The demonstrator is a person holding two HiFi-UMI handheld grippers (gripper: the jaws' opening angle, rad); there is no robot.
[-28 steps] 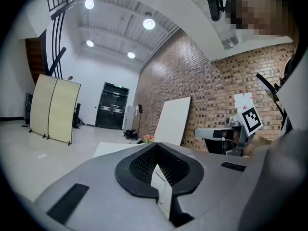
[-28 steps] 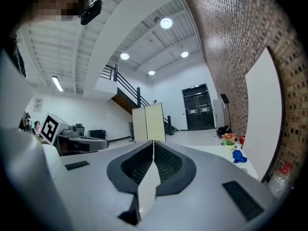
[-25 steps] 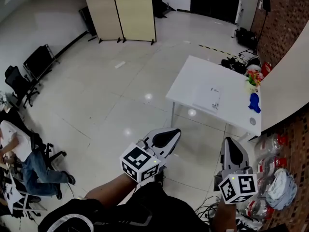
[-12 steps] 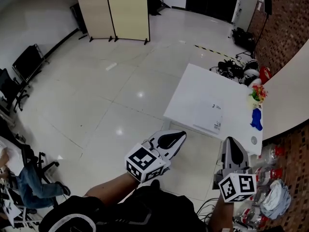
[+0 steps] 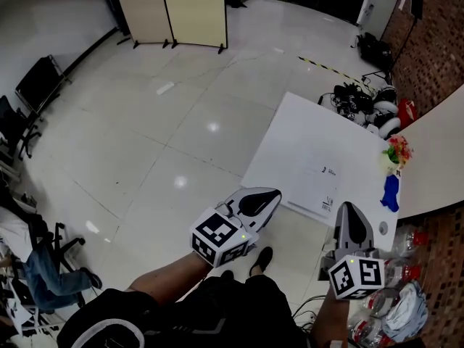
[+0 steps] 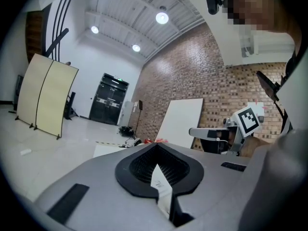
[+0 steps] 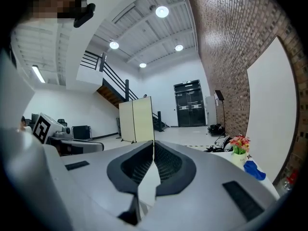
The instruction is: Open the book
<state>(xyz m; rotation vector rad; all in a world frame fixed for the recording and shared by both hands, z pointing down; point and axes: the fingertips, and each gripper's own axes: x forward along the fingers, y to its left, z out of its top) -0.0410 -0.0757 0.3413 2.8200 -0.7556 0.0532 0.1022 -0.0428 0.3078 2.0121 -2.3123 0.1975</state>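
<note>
A closed white book (image 5: 313, 188) lies flat near the front edge of a white table (image 5: 319, 133). In the head view my left gripper (image 5: 274, 193) is held level off the table's near left corner, its jaws shut and empty. My right gripper (image 5: 347, 209) is also shut and empty, with its tip at the table's front edge just right of the book. Neither gripper touches the book. The left gripper (image 6: 155, 146) shows its pads together in its own view, and so does the right gripper (image 7: 153, 142) in its view.
A small vase of flowers (image 5: 396, 153) and a blue object (image 5: 391, 193) stand at the table's right end. A white board (image 5: 435, 147) leans on the brick wall. Cables and bags (image 5: 362, 100) lie beyond the table, wrapped bottles (image 5: 406, 270) at lower right. A folding screen (image 5: 170, 9) and chairs (image 5: 29, 93) stand far off.
Both grippers have moved forward together toward the table. The table and book now sit nearer and larger in the head view, with the gripper tips at its near edge.
</note>
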